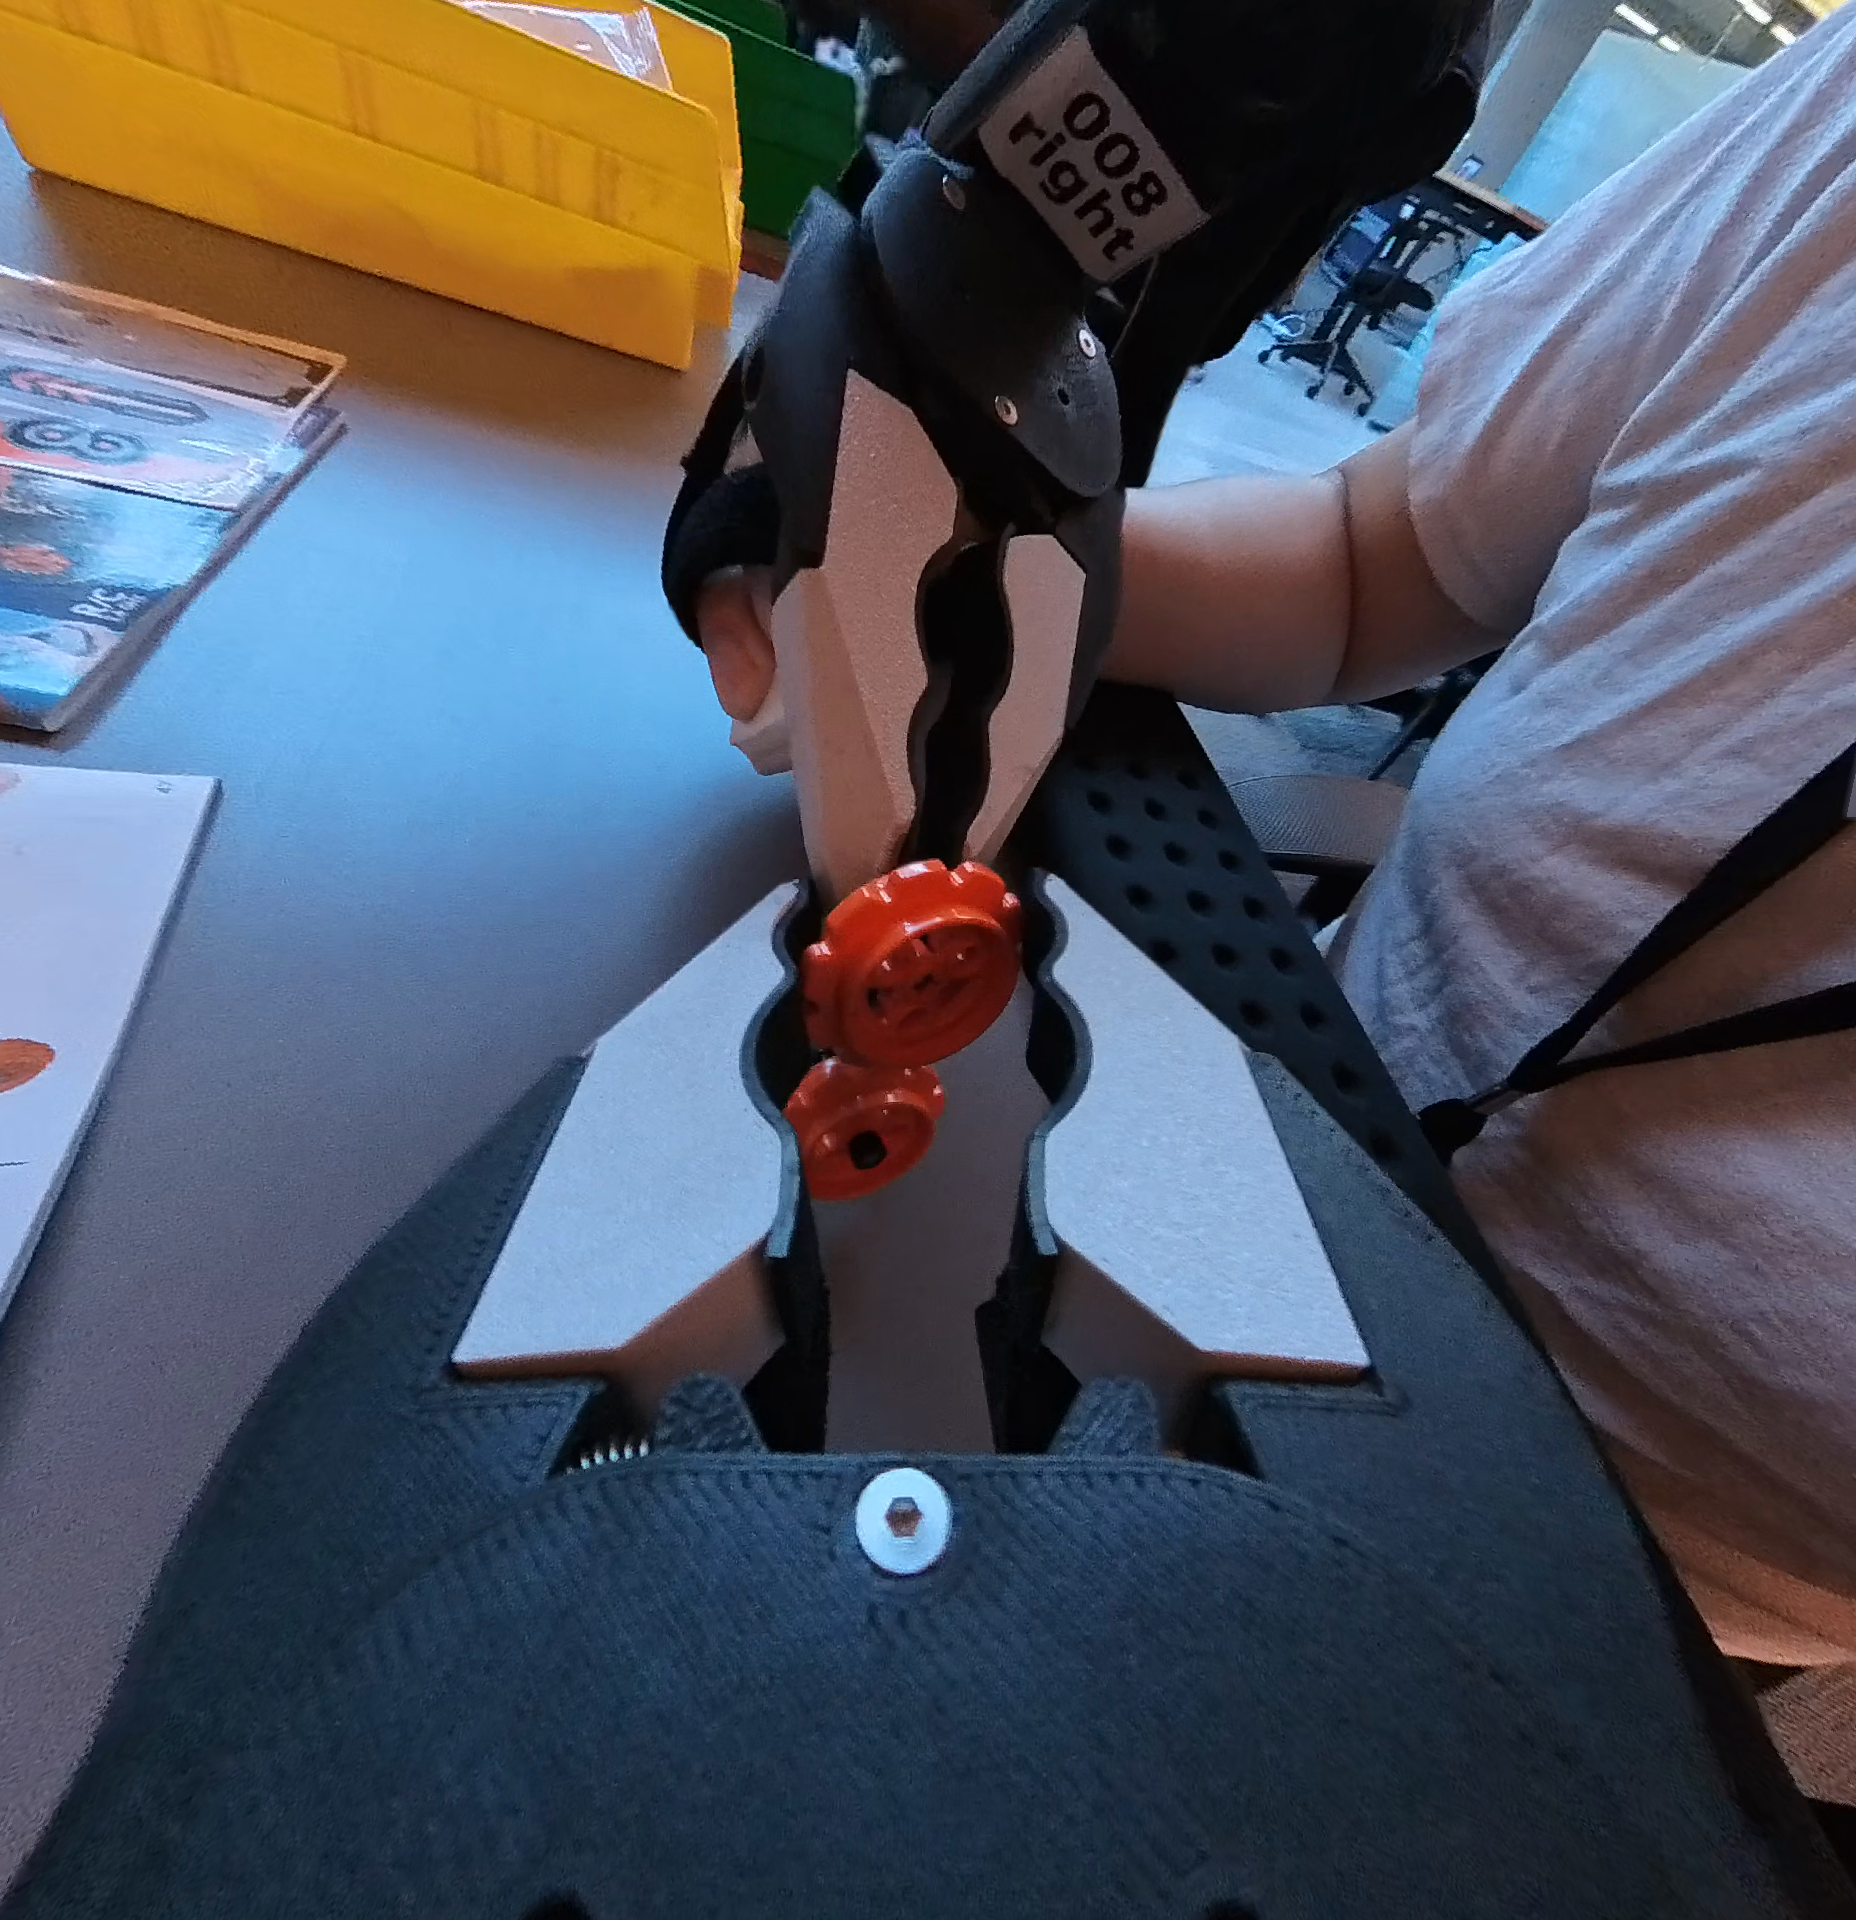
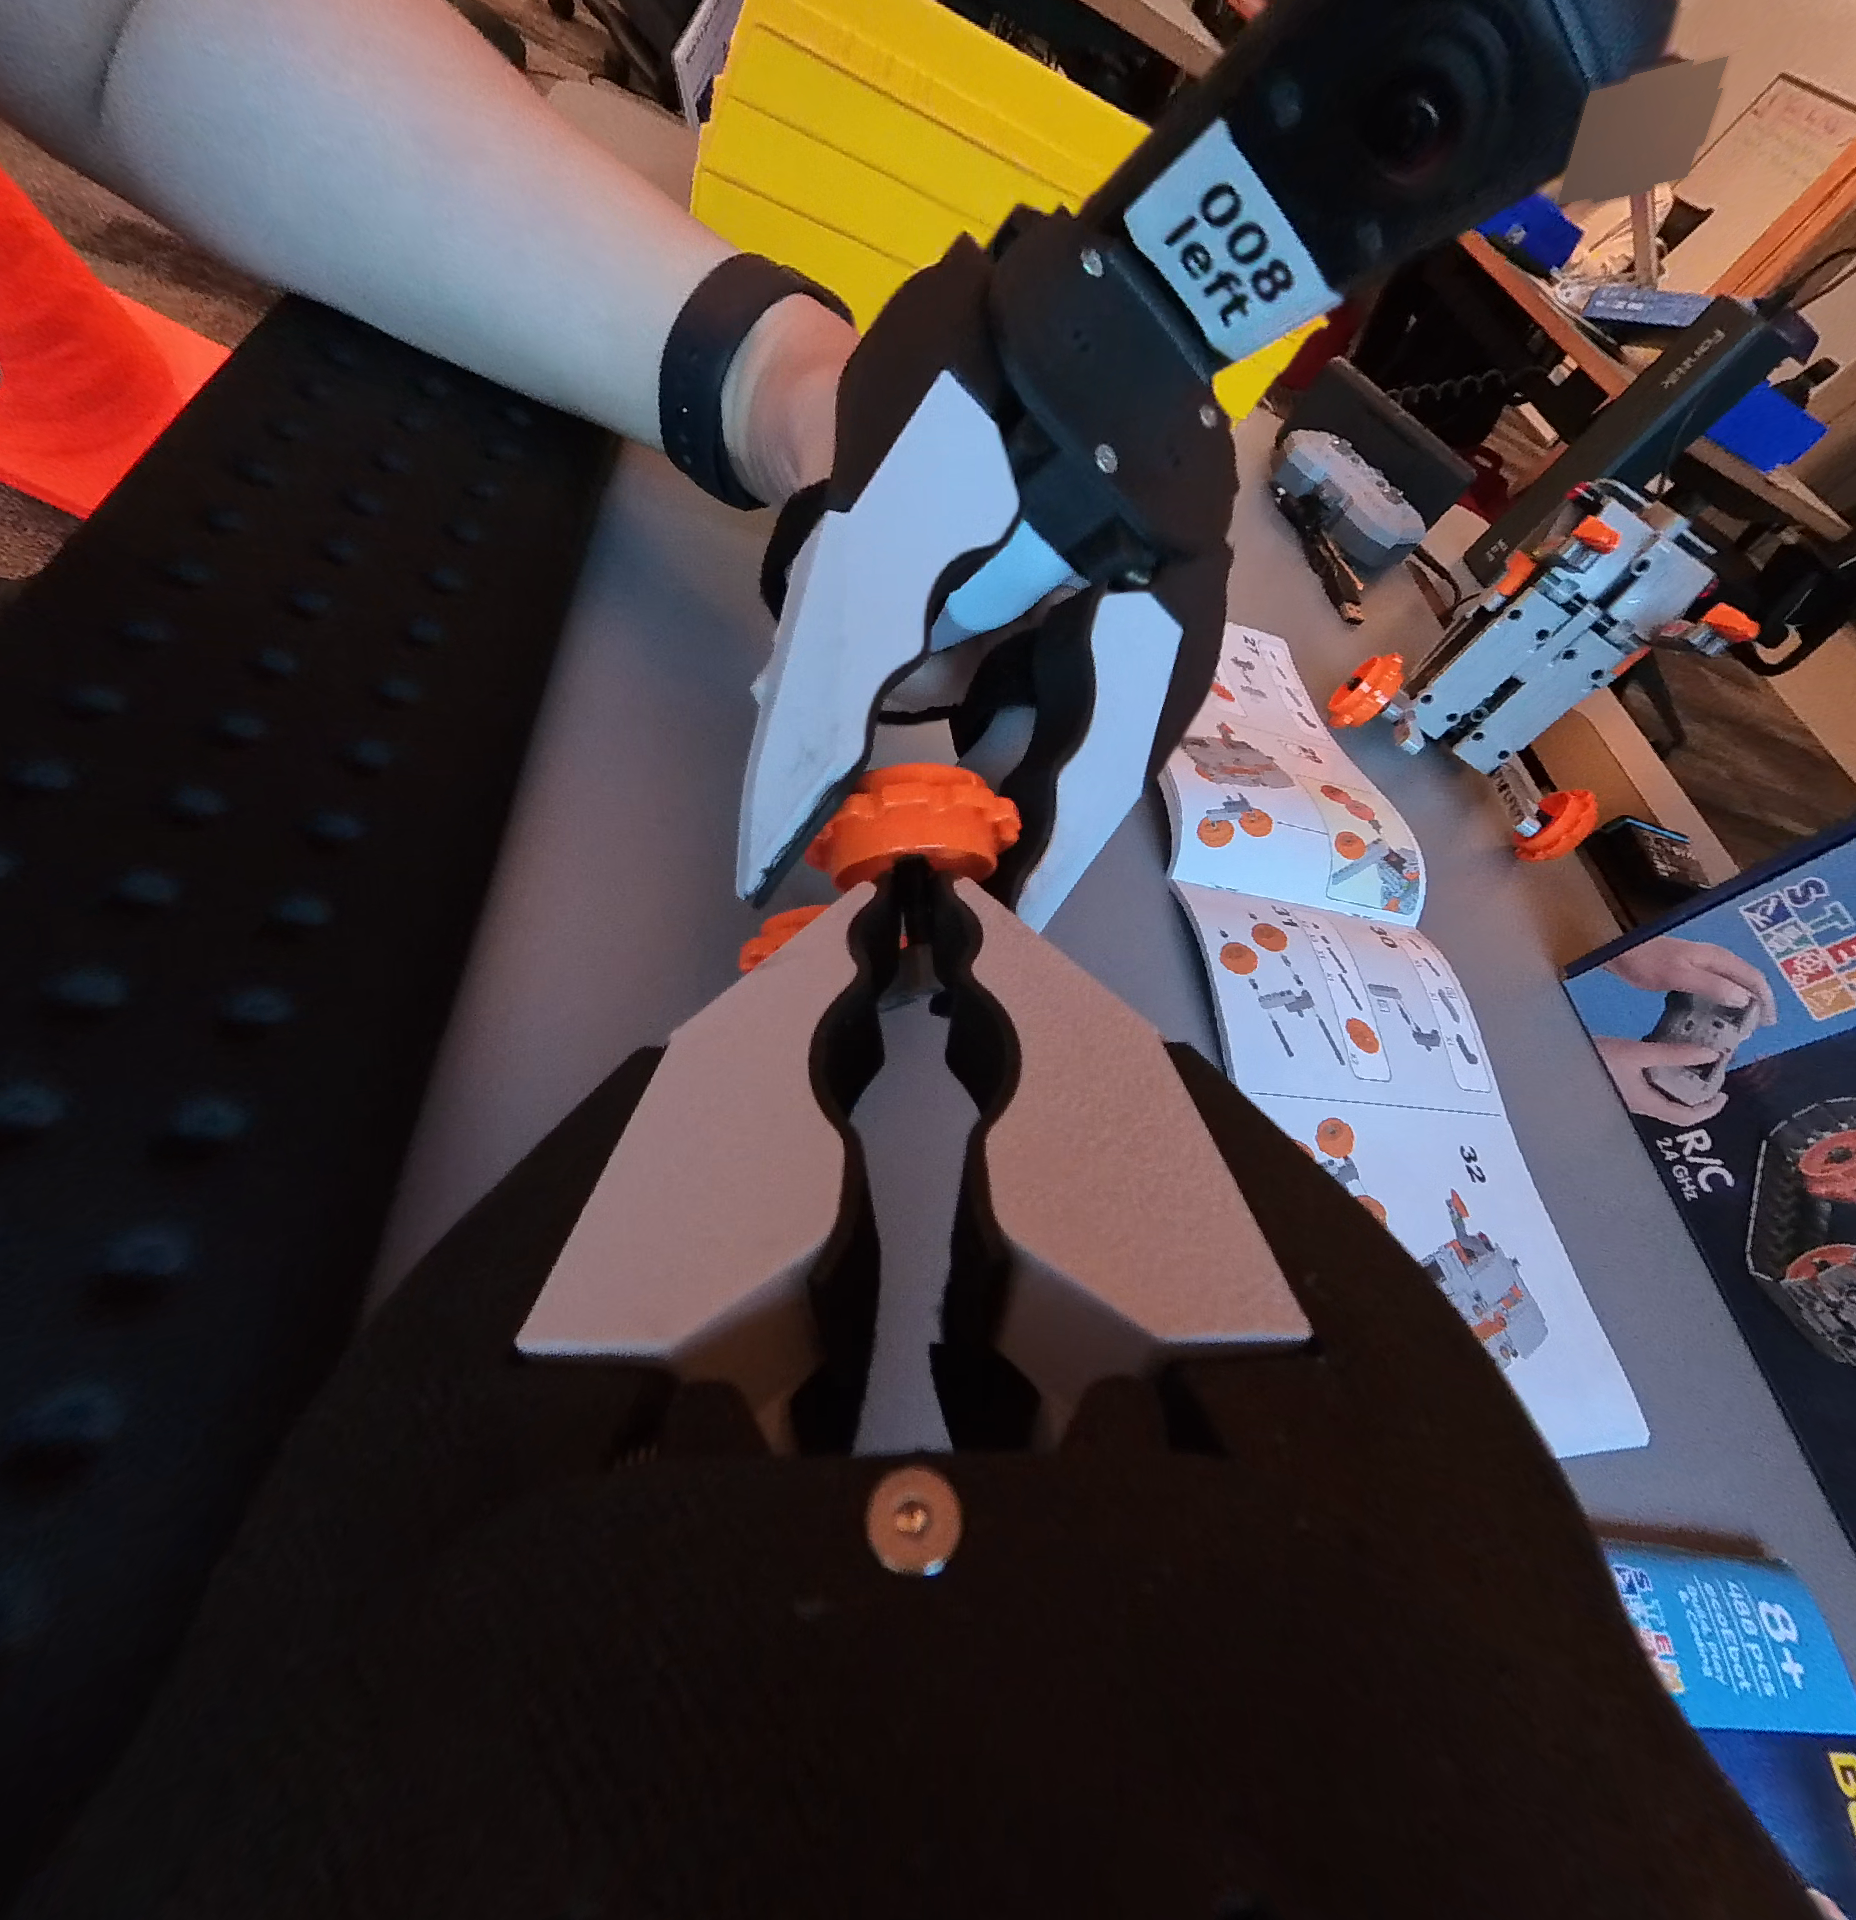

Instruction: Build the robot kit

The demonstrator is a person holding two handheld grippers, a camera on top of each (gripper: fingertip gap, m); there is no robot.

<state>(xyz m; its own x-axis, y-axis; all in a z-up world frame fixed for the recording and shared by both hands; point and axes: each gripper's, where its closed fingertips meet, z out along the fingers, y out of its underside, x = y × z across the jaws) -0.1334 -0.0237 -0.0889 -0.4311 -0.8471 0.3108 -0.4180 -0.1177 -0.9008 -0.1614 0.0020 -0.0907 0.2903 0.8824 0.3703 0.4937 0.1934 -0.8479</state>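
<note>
The left hand-held gripper (image 1: 908, 940) grips a large orange toothed plastic wheel (image 1: 911, 961) between its fingertips; in its own view this wheel sits at the centre, with a smaller orange toothed wheel (image 1: 864, 1130) just below it at 6 o'clock. The right hand-held gripper (image 2: 919, 899) is closed on a thin dark axle stub (image 2: 913, 883) under the large wheel. Both meet above the grey counter (image 2: 1682, 1496). In the right wrist view, an open white instruction booklet (image 2: 1350, 1039) lies at 3 o'clock, a grey and orange brick-built vehicle (image 2: 1547, 644) at 2 o'clock, and a yellow plastic bin (image 2: 882, 135) at 12 o'clock.
</note>
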